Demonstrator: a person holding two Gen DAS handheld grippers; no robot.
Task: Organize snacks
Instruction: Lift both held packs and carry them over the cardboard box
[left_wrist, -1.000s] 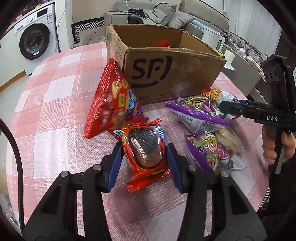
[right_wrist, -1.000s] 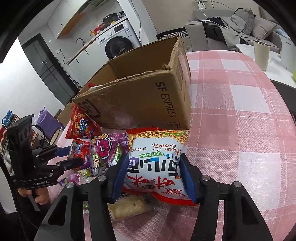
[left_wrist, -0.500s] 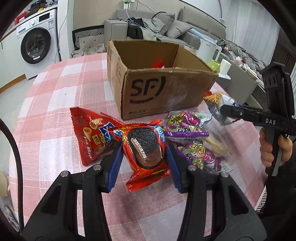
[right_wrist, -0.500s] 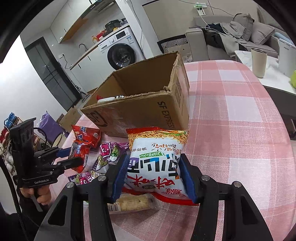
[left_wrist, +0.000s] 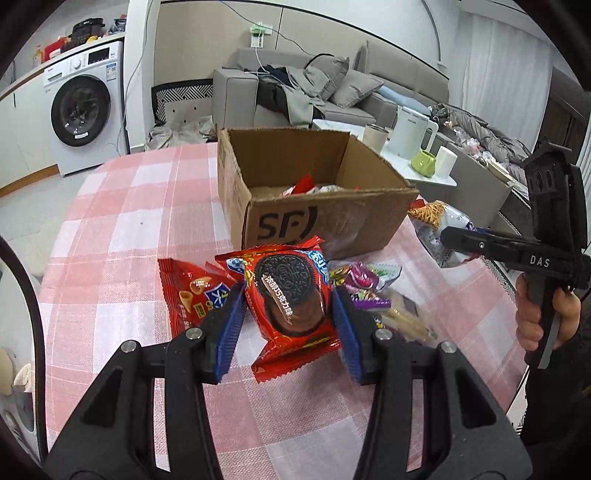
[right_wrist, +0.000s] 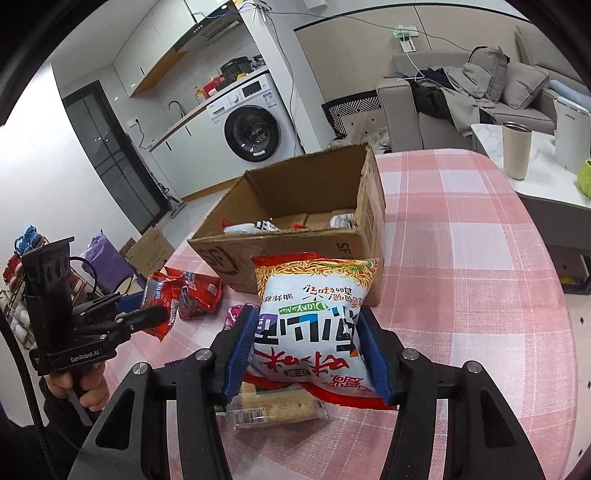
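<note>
My left gripper (left_wrist: 290, 310) is shut on a red cookie packet (left_wrist: 288, 295) with a dark sandwich cookie printed on it, held above the table short of the open cardboard box (left_wrist: 314, 218). My right gripper (right_wrist: 308, 339) is shut on a white noodle bag (right_wrist: 314, 325) with an orange top, also lifted, in front of the cardboard box (right_wrist: 295, 243). Snack packets lie on the box floor. In the left wrist view the right gripper (left_wrist: 454, 236) shows at the right with the noodle bag (left_wrist: 436, 221). In the right wrist view the left gripper (right_wrist: 147, 314) shows at the left.
On the pink checked tablecloth (left_wrist: 129, 221) lie a red cone-snack bag (left_wrist: 192, 295), purple candy bags (left_wrist: 364, 280) and a clear wafer pack (right_wrist: 273, 406). A side table (left_wrist: 424, 173) with a kettle and cups stands beyond the right edge. A washing machine (left_wrist: 85, 110) stands behind.
Both grippers have risen with their packets, so the inside of the box now shows. The red cone-snack bag that leaned against the box has fallen flat on the cloth.
</note>
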